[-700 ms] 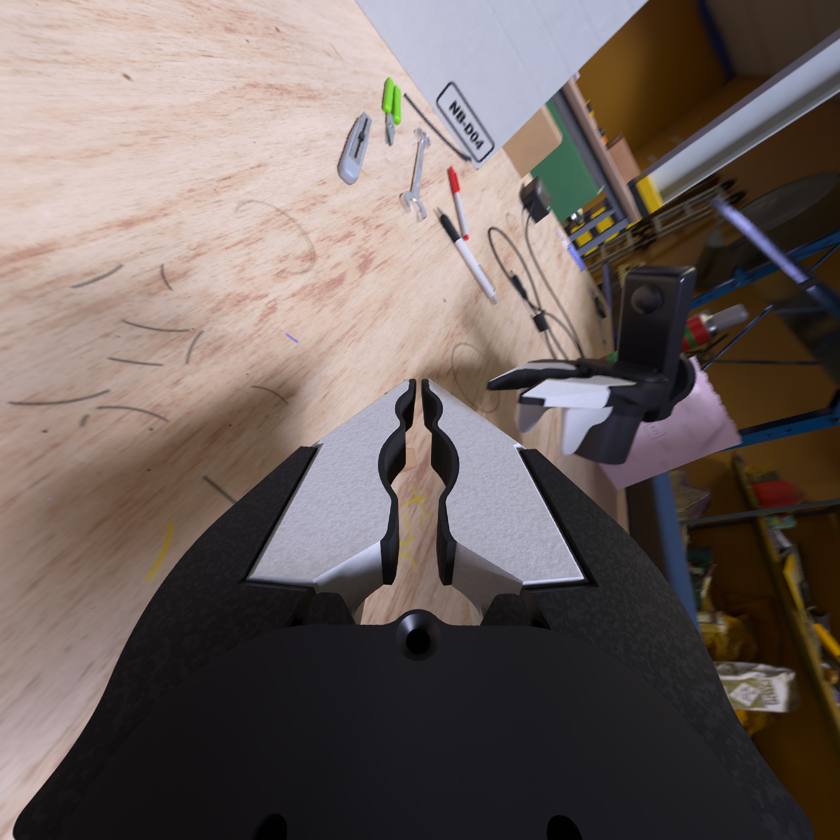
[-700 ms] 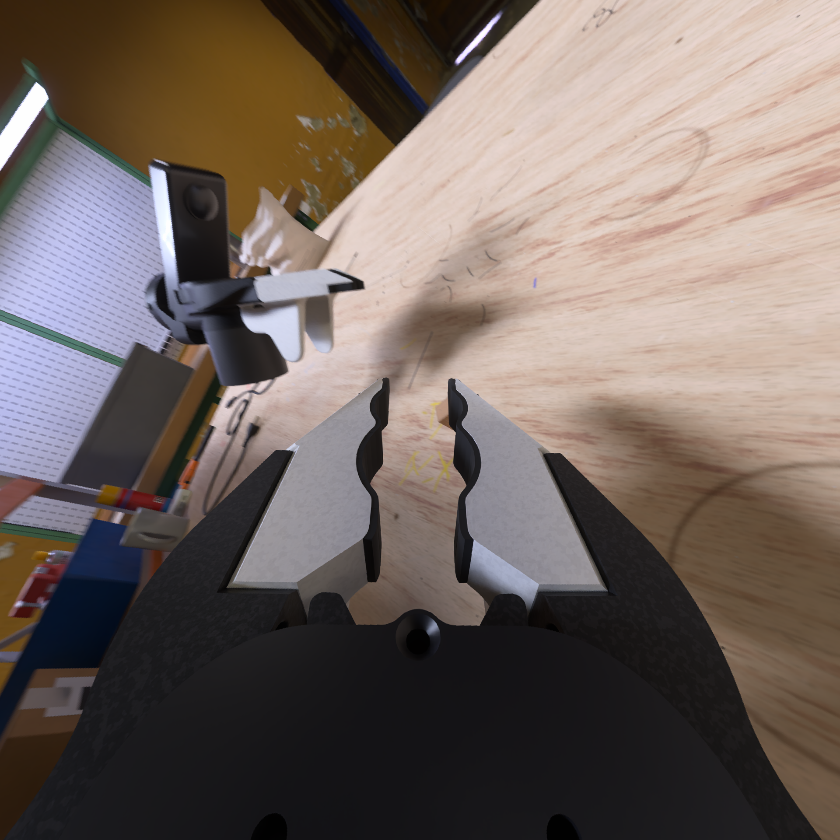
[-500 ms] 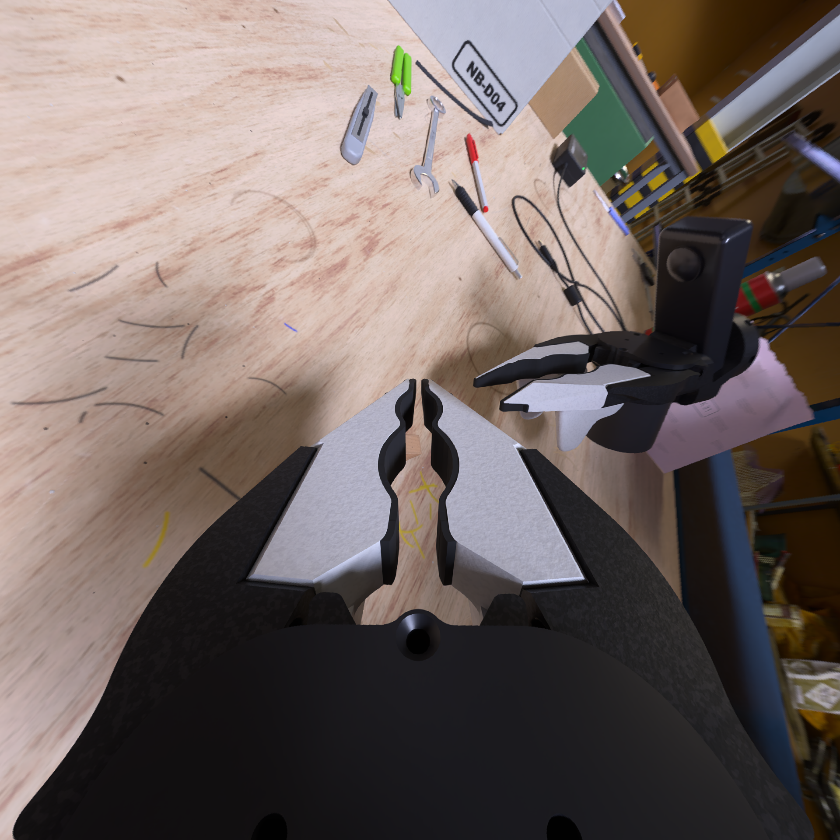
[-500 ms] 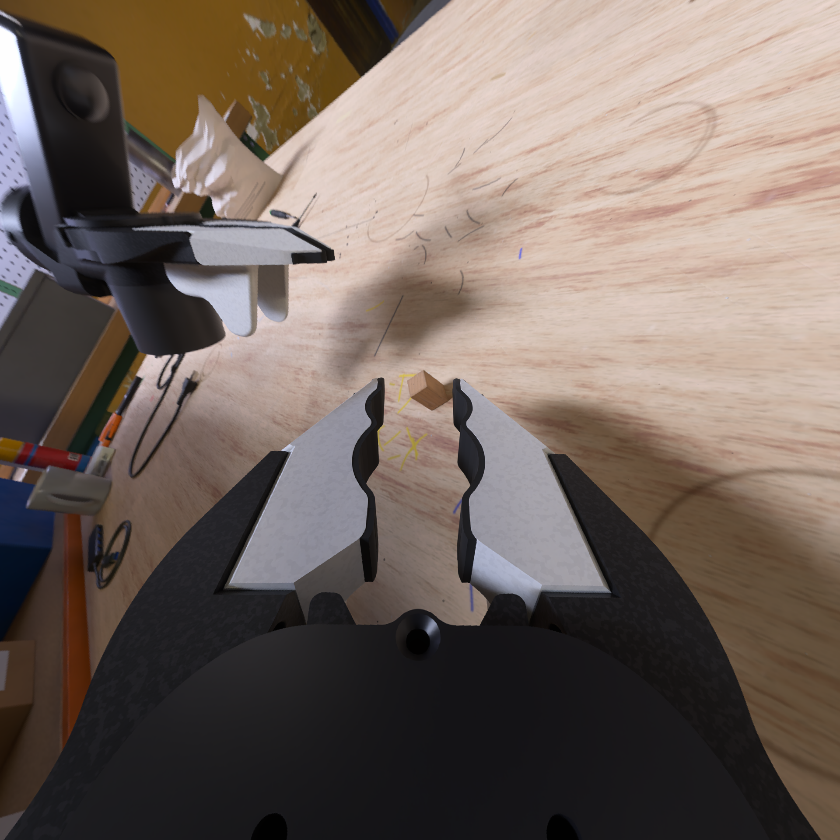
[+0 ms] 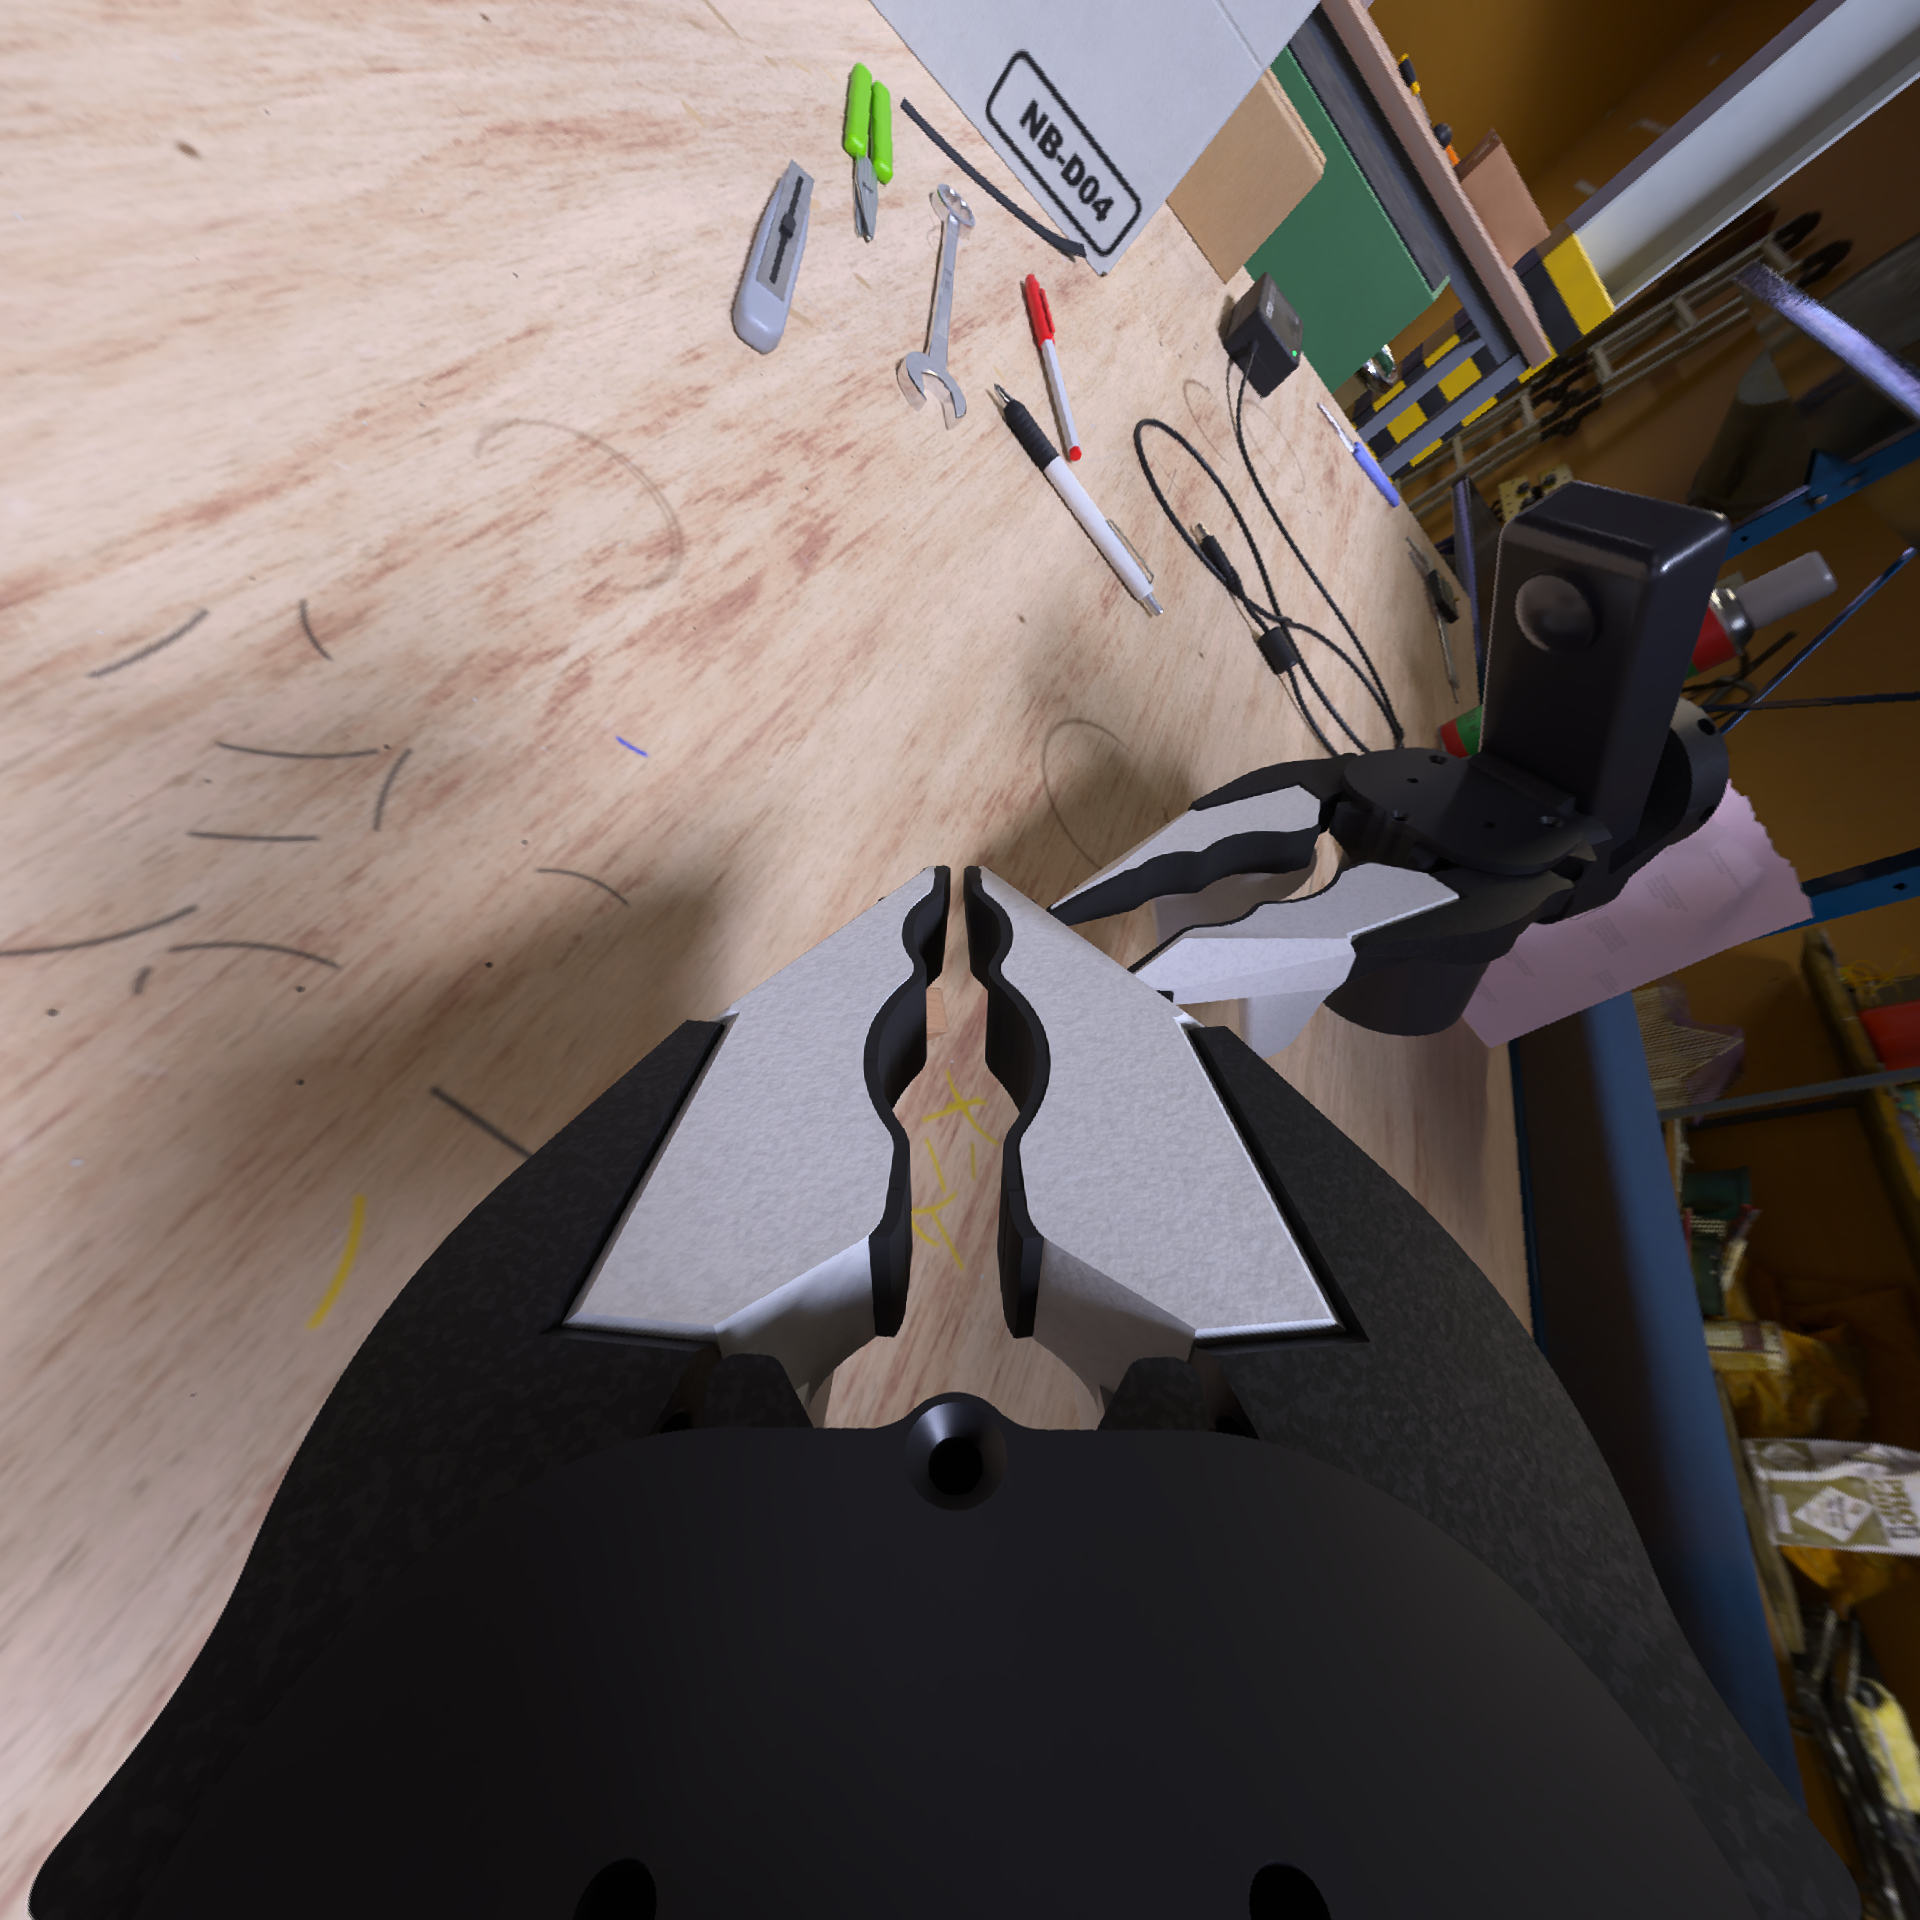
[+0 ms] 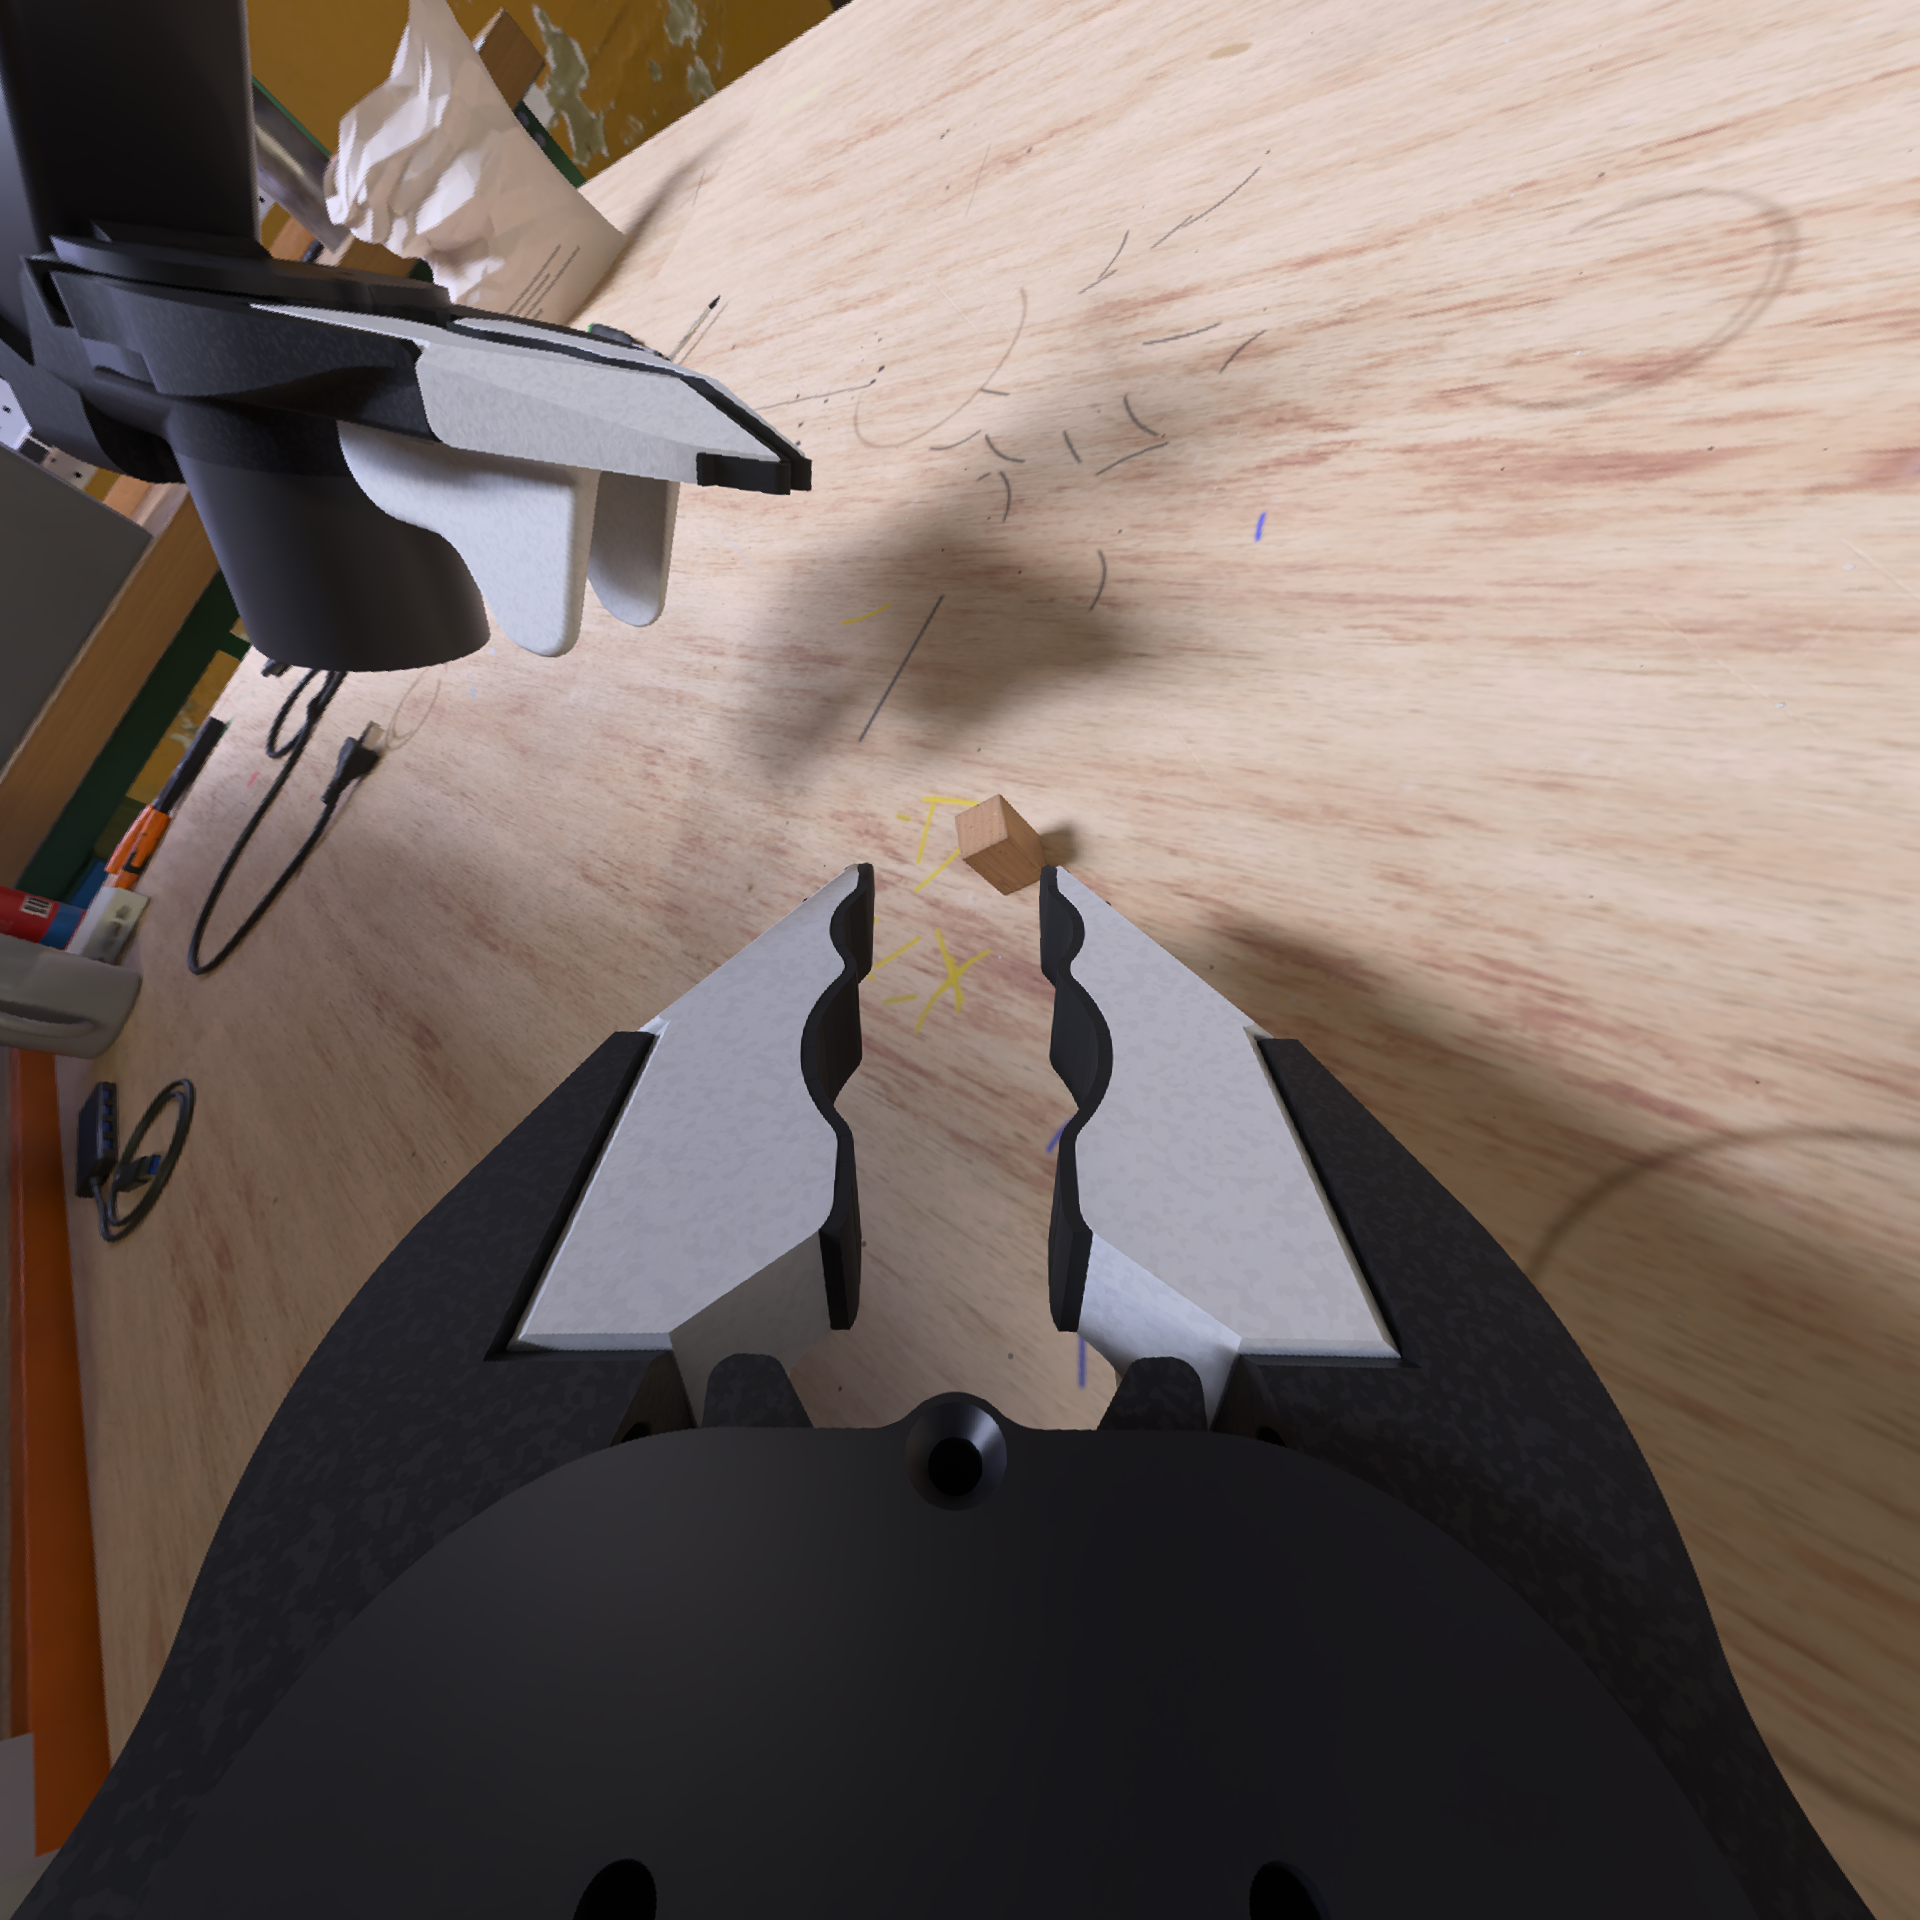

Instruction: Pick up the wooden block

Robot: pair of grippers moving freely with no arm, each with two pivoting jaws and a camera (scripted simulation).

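The small wooden block [image 6: 997,844] lies on the plywood table [image 6: 1455,727], next to yellow scribbles. My right gripper [image 6: 954,878] is open and empty; the block sits just beyond its tips, close to the right fingertip [image 6: 1047,883]. My left gripper [image 5: 956,878] is shut on nothing and hovers above the table. A sliver of the block [image 5: 935,1013] shows through the gap between its fingers. In the right wrist view the left gripper [image 6: 753,468] hangs at the upper left, apart from the block. In the left wrist view the right gripper [image 5: 1101,940] reaches in from the right.
At the far side lie a grey utility knife [image 5: 774,260], green pliers [image 5: 868,135], a wrench [image 5: 940,301], a red marker [image 5: 1049,353], a black pen [image 5: 1081,509] and a black cable [image 5: 1247,582]. A grey box [image 5: 1039,62] stands behind them. Crumpled paper [image 6: 447,177] lies near the table edge.
The right gripper has come closer to the block, which now shows whole just ahead of its tips. The two grippers have drawn nearer each other. The left gripper stays shut.
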